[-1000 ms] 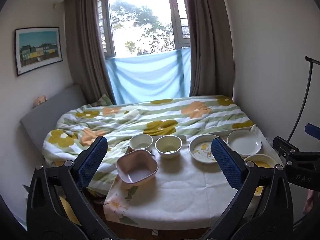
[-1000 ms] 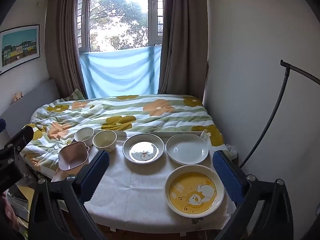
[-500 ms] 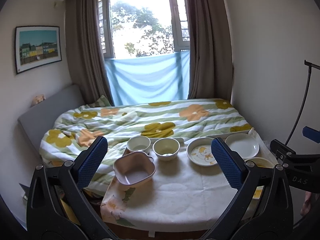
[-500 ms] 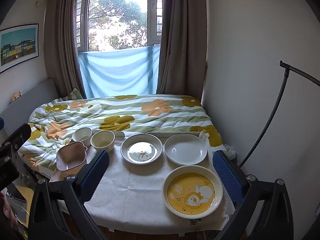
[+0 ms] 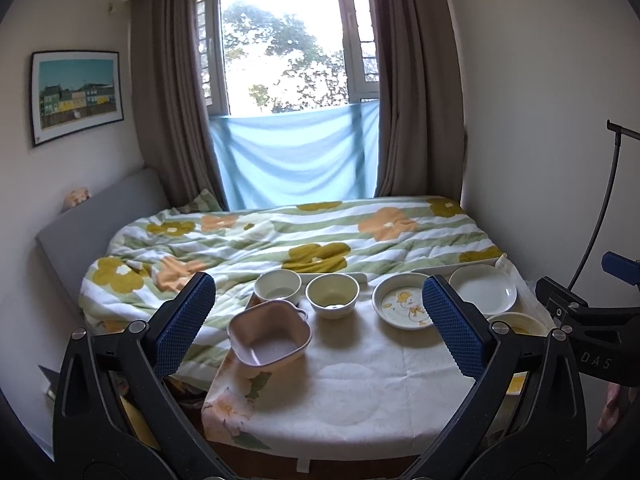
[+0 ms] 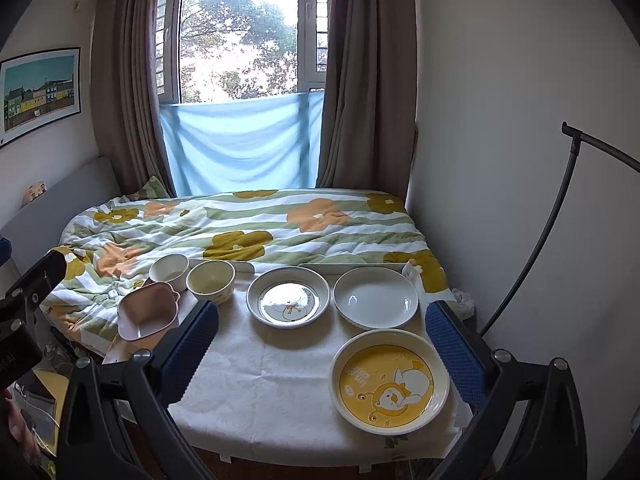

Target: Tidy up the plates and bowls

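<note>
Both the left gripper (image 5: pixel 318 320) and the right gripper (image 6: pixel 322 344) hover with jaws spread wide and empty, apparently sizing up the table (image 6: pixel 256 364). Ahead of the right jaws sit three plates: yellow bear plate (image 6: pixel 390 380), white plate (image 6: pixel 376 297), duck-print plate (image 6: pixel 288 296). Ahead of the left jaws are three bowls: pink squarish bowl (image 5: pixel 270 338), cream bowl (image 5: pixel 332 294), white bowl (image 5: pixel 277 286).

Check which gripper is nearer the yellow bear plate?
Right. The yellow bear plate lies just ahead of the open right gripper, toward its right finger. The open left gripper faces the pink bowl, farther left.
</note>
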